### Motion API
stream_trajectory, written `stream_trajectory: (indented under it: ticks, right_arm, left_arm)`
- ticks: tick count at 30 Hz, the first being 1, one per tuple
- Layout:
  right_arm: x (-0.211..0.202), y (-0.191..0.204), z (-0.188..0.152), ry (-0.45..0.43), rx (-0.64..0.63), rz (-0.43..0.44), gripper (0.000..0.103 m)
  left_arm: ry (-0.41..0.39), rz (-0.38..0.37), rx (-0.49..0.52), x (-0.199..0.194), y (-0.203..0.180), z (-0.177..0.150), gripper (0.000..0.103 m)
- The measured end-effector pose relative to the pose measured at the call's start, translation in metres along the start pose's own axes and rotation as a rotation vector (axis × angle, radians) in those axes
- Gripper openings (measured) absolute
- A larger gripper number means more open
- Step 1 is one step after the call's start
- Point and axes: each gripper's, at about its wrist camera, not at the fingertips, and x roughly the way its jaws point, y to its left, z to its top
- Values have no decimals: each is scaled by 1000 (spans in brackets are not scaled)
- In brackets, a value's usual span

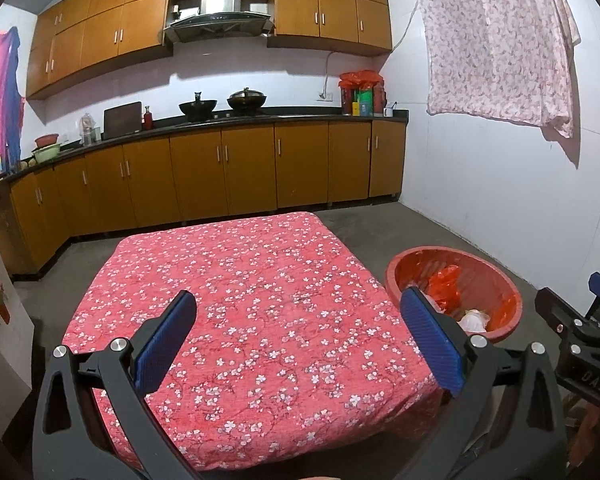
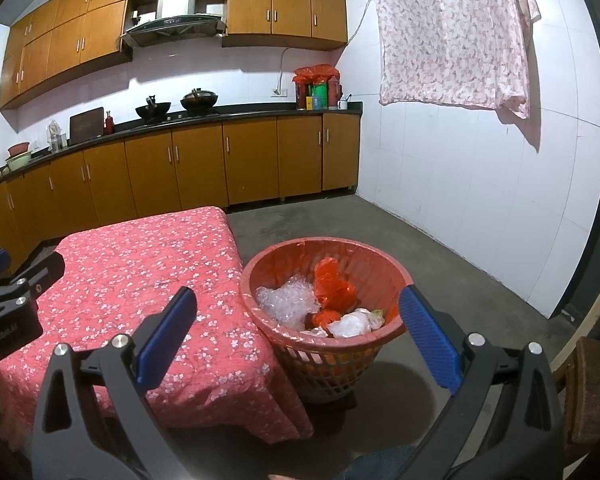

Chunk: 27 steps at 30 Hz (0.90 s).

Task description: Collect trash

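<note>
A red plastic basket (image 2: 284, 252) stands on the floor beside the table's right edge; it also shows in the left wrist view (image 1: 396, 268). It holds clear bubble wrap (image 2: 286, 300), an orange-red plastic bag (image 2: 332, 284) and white crumpled wrappers (image 2: 352, 324). My left gripper (image 1: 300, 320) is open and empty above the near part of the table with the red flowered cloth (image 1: 252, 300). My right gripper (image 2: 300, 316) is open and empty, just above the near side of the basket. I see no loose trash on the cloth.
Wooden kitchen cabinets (image 1: 240, 168) and a dark counter with woks (image 1: 198, 108) run along the far wall. A white wall (image 2: 460, 200) with a hanging flowered cloth (image 2: 452, 36) is at the right. Grey concrete floor (image 2: 440, 272) surrounds the table and basket.
</note>
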Motion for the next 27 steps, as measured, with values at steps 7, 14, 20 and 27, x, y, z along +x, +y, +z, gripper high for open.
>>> stream_trajectory:
  ticks: [7,14,20,27]
  right_arm:
    - [0,0,0,0,1,0,99]
    - [1,0,1,5,8,4,99]
    - [2,1,0,11,11,4,99]
    - [2,1,0,12,12,5,99]
  left_arm:
    - [0,-1,-2,0,1,0,101]
    - [0,0,-2,0,0,0,101]
    - [0,0,-4,0,0,0,101]
    - [-2,-1,-3,0,0,0,101]
